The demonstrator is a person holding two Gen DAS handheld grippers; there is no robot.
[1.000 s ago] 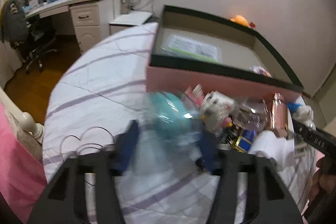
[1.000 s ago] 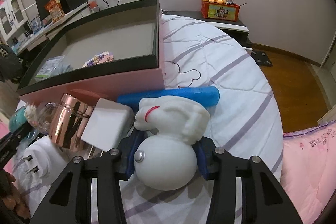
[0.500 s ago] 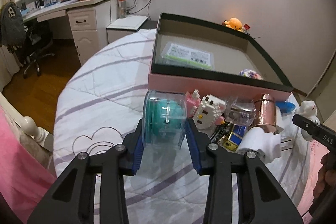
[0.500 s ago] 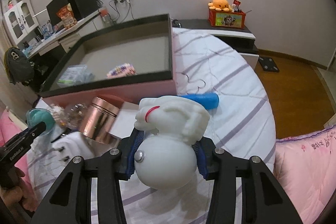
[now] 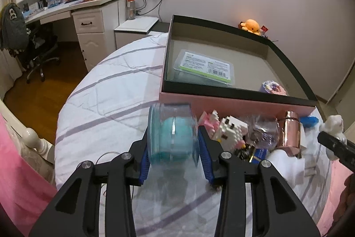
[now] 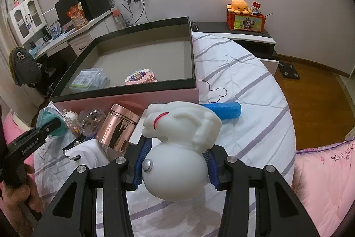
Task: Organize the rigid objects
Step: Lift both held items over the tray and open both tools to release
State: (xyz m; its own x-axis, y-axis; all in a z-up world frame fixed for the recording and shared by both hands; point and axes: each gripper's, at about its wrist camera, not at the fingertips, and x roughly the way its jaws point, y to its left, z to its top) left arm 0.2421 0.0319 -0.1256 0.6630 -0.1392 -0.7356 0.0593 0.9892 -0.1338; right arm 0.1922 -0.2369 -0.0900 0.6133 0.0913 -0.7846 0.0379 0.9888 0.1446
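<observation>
My left gripper [image 5: 174, 143] is shut on a clear round case with a teal ball inside [image 5: 173, 134], held above the bedspread before the pink box [image 5: 233, 103]. My right gripper [image 6: 177, 154] is shut on a white rabbit figure [image 6: 179, 137] with a red band, held above the bed right of the pile. The pink box [image 6: 124, 99] has a black rim and holds a green-labelled packet [image 5: 205, 66] and a small block toy [image 6: 141, 78]. In front of it lie a copper tin [image 6: 117, 129], block figures [image 5: 228, 129], a clear globe [image 5: 264, 132] and a blue tube [image 6: 221, 110].
The round bed has a white striped cover [image 5: 106, 99] and drops to a wooden floor [image 6: 310, 103] on both sides. A pink quilt [image 6: 326, 181] lies at the right. A desk with drawers [image 5: 88, 26] and a chair [image 5: 37, 48] stand at the far left.
Both grippers have risen with their objects, so I look further down into the box. The teal ball case has lifted off the bedspread and turned in my left gripper.
</observation>
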